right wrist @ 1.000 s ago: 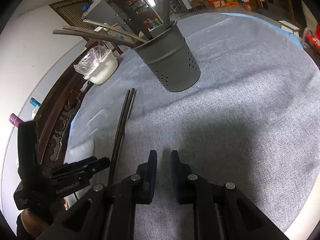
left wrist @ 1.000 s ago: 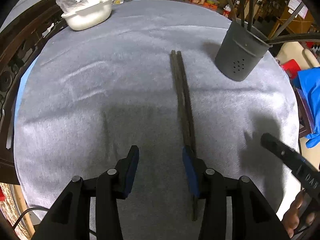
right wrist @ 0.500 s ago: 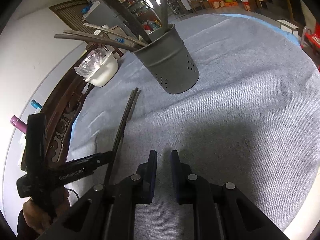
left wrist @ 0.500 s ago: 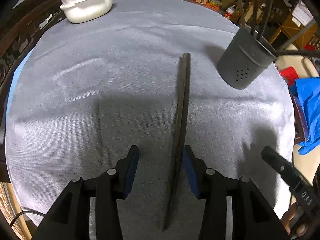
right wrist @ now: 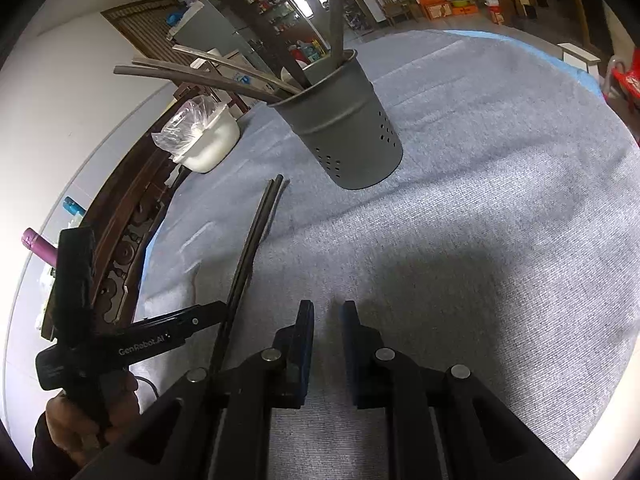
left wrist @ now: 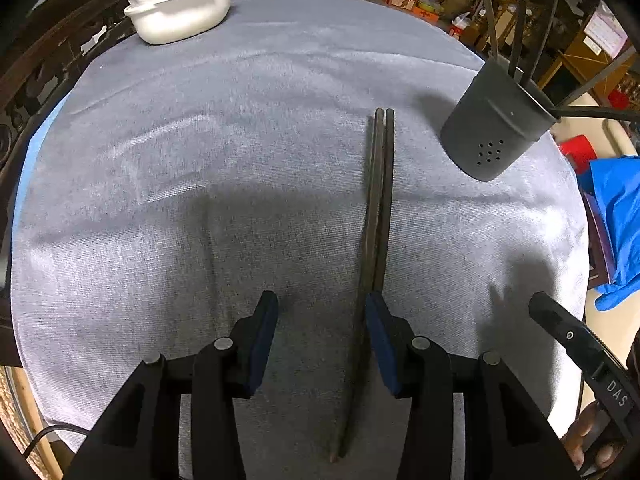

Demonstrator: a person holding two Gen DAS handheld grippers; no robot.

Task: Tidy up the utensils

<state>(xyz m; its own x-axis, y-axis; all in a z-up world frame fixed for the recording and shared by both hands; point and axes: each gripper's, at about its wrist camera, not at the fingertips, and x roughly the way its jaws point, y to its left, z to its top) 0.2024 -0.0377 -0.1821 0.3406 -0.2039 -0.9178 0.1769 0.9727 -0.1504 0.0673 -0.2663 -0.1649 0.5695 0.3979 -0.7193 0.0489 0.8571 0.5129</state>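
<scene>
A pair of dark chopsticks (left wrist: 376, 216) lay side by side on the grey cloth (left wrist: 200, 200), their blunt ends pointing toward the perforated holder (left wrist: 490, 128), which stood near them with other utensils leaning out of it. The left gripper (left wrist: 320, 344) stood half open above the cloth; the sticks ran just inside its right pad (left wrist: 378, 344), near or touching it, with the left pad well clear, so nothing was clamped. The right gripper (right wrist: 326, 344) hung beside it with its jaws nearly closed on nothing. The sticks looked thin, stiff and light, probably smooth enough to roll or to slip apart if pinched off-centre; a grip across both at once, nearer the thick ends than the points, would likely keep them together and leave the tips free to drop into the holder. The soft cloth might let the pads dig under them. A white bowl (left wrist: 182, 16) wrapped in plastic sat at the far edge. On the left gripper's body, seen from the right wrist, the lettering read "GenRobot.AI" (right wrist: 145, 346); on the right one, from the left wrist, "DAS" (left wrist: 616, 392) could be made out, the rest cut off.
</scene>
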